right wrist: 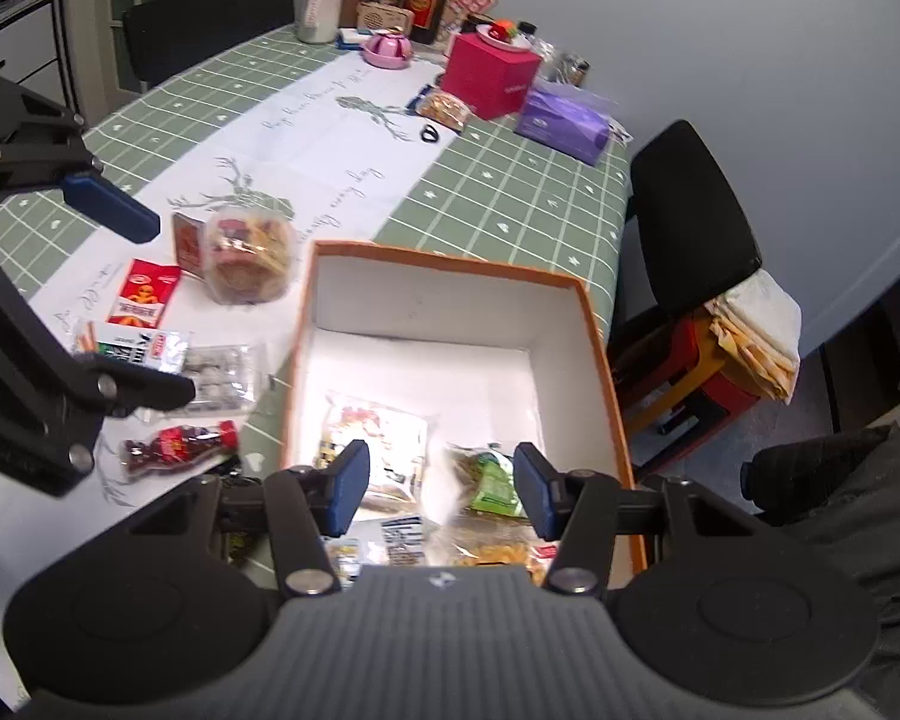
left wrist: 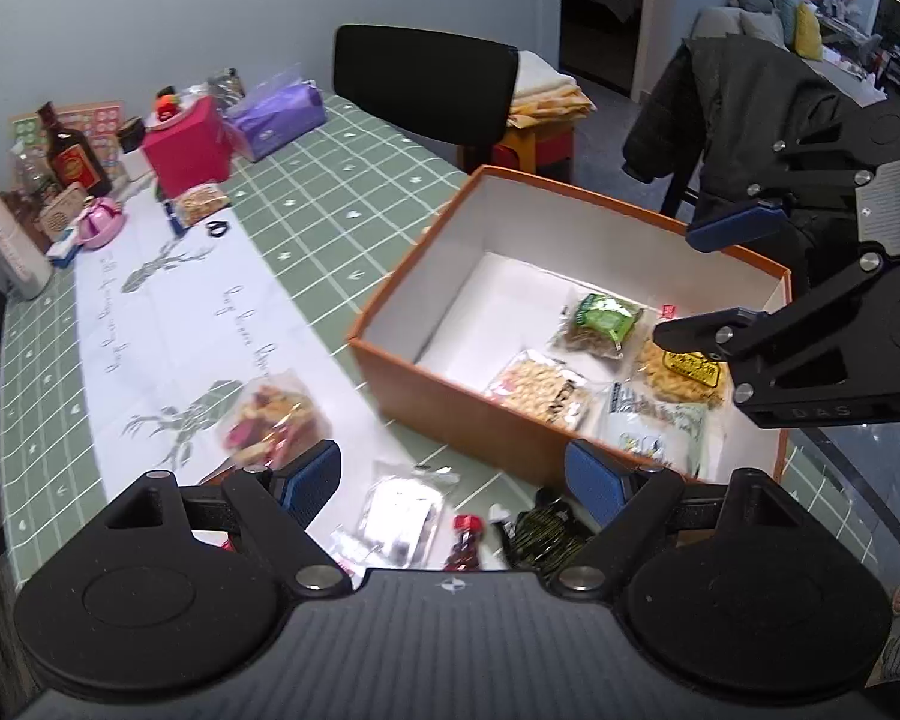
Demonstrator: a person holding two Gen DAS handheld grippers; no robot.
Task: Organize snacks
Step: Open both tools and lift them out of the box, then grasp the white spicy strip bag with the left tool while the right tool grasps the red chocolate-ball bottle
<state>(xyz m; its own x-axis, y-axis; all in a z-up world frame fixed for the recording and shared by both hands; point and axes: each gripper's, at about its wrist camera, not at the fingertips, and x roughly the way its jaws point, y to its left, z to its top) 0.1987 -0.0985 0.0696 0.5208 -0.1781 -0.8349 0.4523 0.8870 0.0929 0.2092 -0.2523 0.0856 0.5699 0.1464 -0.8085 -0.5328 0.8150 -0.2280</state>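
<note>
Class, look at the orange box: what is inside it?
Inside the orange box: a green packet, a pale nut packet, a yellow-labelled packet and a white packet. Anything beneath them is hidden.

Right gripper [right wrist: 441, 489] jaws parted, empty, above orange cardboard box with white interior [right wrist: 450, 306]; green-labelled snack packet [right wrist: 491, 480] inside; red bottle-shaped candy pack [right wrist: 177, 444] outside on checked tablecloth [right wrist: 510, 192].

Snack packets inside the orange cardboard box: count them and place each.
4, perhaps more hidden: green-labelled packet toward the back, yellow-labelled packet beside the right gripper, pale peanut packet in front, white printed packet nearest.
</note>
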